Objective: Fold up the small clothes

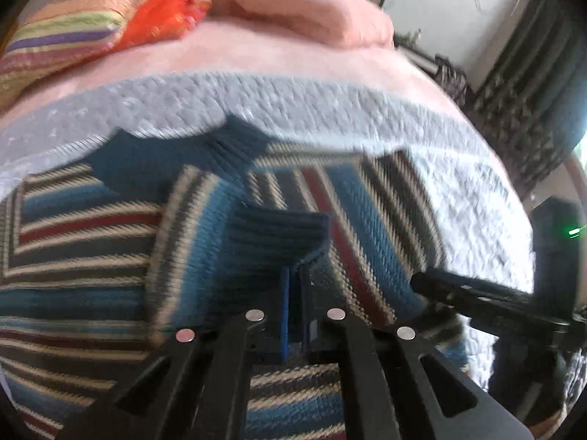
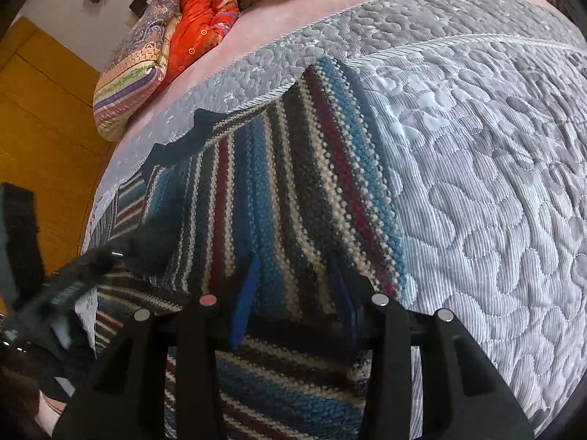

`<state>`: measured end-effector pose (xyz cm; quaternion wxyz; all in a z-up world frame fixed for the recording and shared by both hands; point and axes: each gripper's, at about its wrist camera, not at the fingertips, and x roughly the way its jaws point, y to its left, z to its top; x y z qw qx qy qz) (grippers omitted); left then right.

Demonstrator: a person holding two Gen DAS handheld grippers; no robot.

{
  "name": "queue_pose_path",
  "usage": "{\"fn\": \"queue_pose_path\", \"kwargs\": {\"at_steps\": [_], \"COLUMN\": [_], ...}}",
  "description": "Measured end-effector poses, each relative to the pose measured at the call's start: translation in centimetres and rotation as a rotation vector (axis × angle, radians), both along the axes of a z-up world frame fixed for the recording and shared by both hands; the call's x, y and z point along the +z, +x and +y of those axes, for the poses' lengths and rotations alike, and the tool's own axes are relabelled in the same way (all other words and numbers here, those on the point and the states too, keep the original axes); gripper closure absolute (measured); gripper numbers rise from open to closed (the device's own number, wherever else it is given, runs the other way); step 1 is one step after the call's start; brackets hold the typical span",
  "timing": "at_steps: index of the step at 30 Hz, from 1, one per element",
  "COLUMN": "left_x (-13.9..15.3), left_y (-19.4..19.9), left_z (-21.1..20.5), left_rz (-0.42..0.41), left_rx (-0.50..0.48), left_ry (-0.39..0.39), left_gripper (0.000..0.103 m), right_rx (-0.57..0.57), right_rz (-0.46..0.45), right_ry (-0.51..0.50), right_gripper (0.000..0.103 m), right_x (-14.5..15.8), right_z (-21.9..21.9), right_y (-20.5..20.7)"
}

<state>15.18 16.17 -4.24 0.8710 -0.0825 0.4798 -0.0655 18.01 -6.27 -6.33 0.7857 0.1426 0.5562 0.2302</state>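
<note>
Grey quilted bedspread (image 2: pixel 477 146) covers a bed with pink bedding (image 1: pixel 293 11) and a striped pillow (image 2: pixel 128 84) heaped at its far end, a yellow wooden wall (image 2: pixel 40 117) beside it. Spread on the quilt lies the striped knitted sweater (image 2: pixel 286 168), its near edge cut off. The left gripper (image 1: pixel 293 275), blurred, is pinched on the sweater's dark ribbed cuff (image 1: pixel 279 231); the right gripper (image 2: pixel 293 267) stands wide apart over the knit, gripping nothing.

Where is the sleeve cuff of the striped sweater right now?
In the left wrist view the dark blue cuff sits centre frame, pinched in the shut left gripper above the striped sweater lying on the grey quilt.
</note>
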Motion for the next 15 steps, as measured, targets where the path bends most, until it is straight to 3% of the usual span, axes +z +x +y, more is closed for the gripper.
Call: {"fn": "queue_pose_path", "kwargs": {"at_steps": [7, 15], "left_x": [3.5, 4.0], "left_y": [-2.7, -4.1], "left_z": [6.4, 13.0], "left_rz": [-0.074, -0.083], "left_rx": [0.100, 0.231], "left_ry": [-0.043, -0.058], "left_gripper": [0.099, 0.099], "right_rx": [0.000, 0.010], "right_rz": [-0.002, 0.002], "right_ry": [-0.011, -0.027], "right_gripper": [0.062, 0.062], "right_x": [0.1, 0.1], "right_z": [0.2, 0.6], "right_y": [0.0, 0.1]}}
